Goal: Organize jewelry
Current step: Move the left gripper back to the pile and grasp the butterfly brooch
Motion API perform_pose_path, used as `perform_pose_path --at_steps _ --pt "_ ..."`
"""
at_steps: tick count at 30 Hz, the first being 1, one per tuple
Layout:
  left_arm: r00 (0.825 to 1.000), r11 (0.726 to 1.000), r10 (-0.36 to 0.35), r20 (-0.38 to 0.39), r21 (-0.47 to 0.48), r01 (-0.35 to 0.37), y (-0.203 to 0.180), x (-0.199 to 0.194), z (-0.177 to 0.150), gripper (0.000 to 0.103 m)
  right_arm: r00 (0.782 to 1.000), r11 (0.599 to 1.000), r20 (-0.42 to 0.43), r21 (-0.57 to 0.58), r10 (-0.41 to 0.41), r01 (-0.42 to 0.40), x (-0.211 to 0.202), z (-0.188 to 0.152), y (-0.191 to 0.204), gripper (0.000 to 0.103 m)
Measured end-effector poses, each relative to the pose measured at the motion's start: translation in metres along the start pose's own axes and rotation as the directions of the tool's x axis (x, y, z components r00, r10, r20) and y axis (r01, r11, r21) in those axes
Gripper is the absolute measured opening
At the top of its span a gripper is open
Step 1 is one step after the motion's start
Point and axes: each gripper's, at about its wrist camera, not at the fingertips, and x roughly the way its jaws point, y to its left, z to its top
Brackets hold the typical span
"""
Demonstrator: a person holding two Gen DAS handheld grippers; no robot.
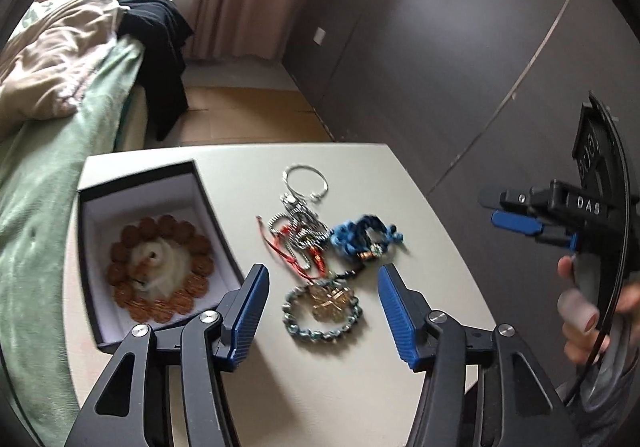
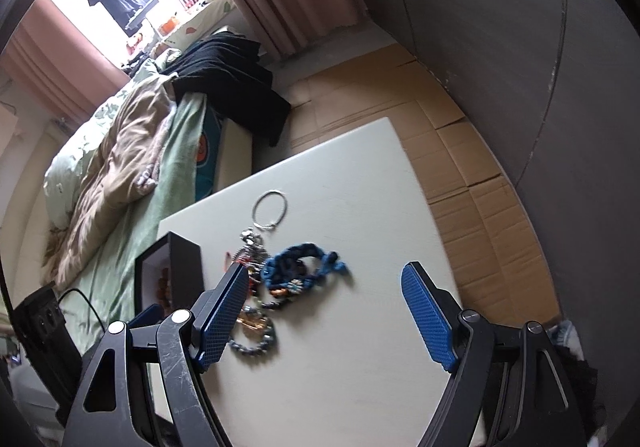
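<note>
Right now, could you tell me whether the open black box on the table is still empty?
No: in the left wrist view the black box already holds a brown beaded bracelet coiled on its white lining.

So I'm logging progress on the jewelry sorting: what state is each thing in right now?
Box: open, no lid in view.
Brown bead bracelet: already inside the box.
Silver bangle: loose on the table.
Blue braided bracelet: on the table, not boxed.
Grey bead bracelet: on the table, between the left gripper's fingers, ungripped.
Left gripper: open.
Right gripper: open, empty.
</note>
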Motion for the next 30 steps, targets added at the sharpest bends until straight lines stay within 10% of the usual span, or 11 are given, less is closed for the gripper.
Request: perform_pose_path --at_steps 30 --pt "0.978 0.985 0.159 -0.132 0.082 -0.149 -0.023 0.084 -0.021 0.042 0.999 0.996 -0.03 0.079 -0.028 0.03 -0.002 0.005 -0.046 0.079"
